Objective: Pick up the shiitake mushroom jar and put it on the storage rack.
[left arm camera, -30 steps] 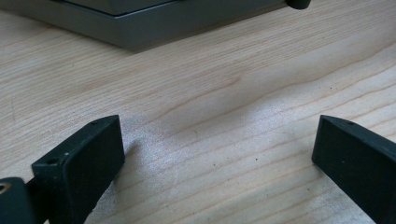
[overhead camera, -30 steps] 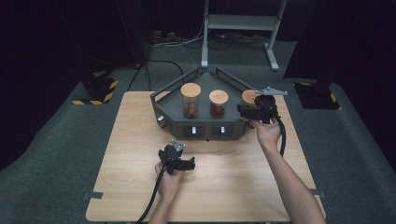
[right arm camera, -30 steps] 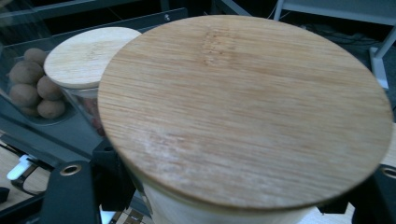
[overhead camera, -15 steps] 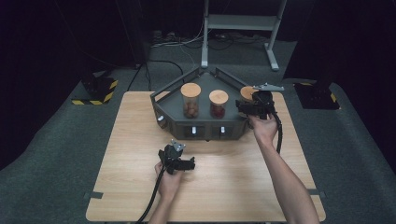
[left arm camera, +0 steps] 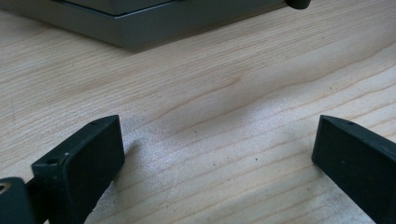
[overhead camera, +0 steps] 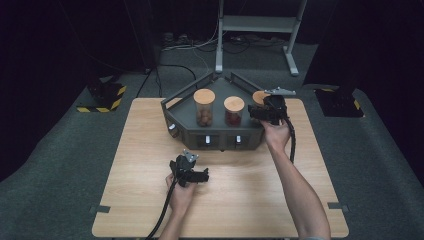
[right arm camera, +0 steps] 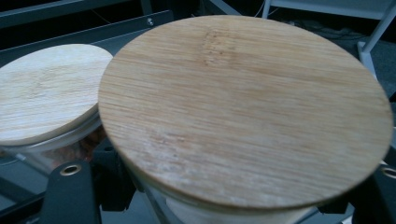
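1. The left claw [overhead camera: 199, 176] rests low on the desk [overhead camera: 130, 150], near its front edge; its jaws stand wide apart with only bare wood between them.
2. Just beyond it sits the grey tray [overhead camera: 220, 139]; the left gripper view catches no more than its lower edge.
3. The right claw [overhead camera: 257, 113] is clamped on the right jar [right arm camera: 243, 107] at the tray's right end, jaws pressing the glass under its wooden lid.
4. That lid hides the jar's contents and most of both jaws.
5. The middle jar [overhead camera: 234, 111] stands just beside it, the left jar [overhead camera: 204, 107] farther along.
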A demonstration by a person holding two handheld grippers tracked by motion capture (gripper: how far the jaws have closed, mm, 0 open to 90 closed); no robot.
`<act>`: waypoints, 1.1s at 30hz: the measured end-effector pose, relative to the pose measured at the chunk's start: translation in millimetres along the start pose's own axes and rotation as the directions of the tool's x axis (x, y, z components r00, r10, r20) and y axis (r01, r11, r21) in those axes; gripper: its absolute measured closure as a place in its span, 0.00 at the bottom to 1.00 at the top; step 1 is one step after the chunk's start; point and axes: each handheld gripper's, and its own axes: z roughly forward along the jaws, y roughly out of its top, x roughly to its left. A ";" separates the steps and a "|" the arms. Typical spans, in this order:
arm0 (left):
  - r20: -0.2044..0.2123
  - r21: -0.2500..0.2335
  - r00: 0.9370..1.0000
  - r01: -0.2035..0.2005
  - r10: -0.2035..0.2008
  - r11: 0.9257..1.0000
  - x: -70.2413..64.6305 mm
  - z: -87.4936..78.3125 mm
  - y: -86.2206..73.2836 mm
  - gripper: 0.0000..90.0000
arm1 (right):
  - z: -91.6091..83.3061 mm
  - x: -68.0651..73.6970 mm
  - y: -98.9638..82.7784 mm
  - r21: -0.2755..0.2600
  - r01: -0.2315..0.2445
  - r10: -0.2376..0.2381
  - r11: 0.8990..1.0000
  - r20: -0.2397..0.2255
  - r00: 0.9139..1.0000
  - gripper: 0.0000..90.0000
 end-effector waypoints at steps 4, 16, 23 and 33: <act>0.000 0.000 1.000 0.001 -0.001 1.000 -0.1 0.0 0.0 0.03 | 4.6 0.2 -1.4 -0.006 -0.007 0.007 1.000 0.002 1.000 0.28; -0.002 -0.002 1.000 0.000 0.000 1.000 -0.2 0.1 -0.1 0.03 | 15.9 0.7 -5.8 0.002 -0.014 0.014 1.000 0.009 1.000 0.28; -0.002 -0.002 1.000 0.001 -0.001 1.000 -0.2 0.1 -0.1 0.03 | 20.5 0.2 -8.9 0.006 -0.020 0.020 1.000 0.005 1.000 0.28; -0.002 -0.001 1.000 0.000 0.000 1.000 -0.2 0.0 0.0 0.03 | 23.9 -1.9 -12.0 0.006 -0.017 0.017 1.000 0.009 1.000 0.28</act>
